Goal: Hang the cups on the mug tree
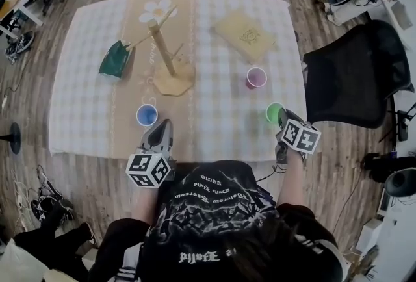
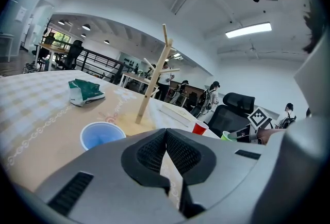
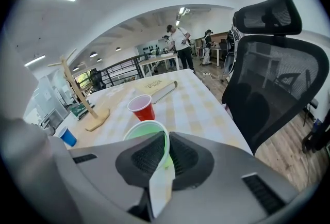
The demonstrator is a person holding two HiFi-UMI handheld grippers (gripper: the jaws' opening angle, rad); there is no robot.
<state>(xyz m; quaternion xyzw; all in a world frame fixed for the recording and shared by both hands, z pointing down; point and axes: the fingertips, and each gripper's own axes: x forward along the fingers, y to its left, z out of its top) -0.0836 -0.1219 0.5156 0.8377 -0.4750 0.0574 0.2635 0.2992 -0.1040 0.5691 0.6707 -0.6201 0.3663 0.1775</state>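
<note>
The left gripper has its jaws pressed together on nothing, just beside the blue cup. The mug tree stands at mid-table, with the red cup to its right. The right gripper pinches the rim of the green cup and partly hides it from above.
</note>
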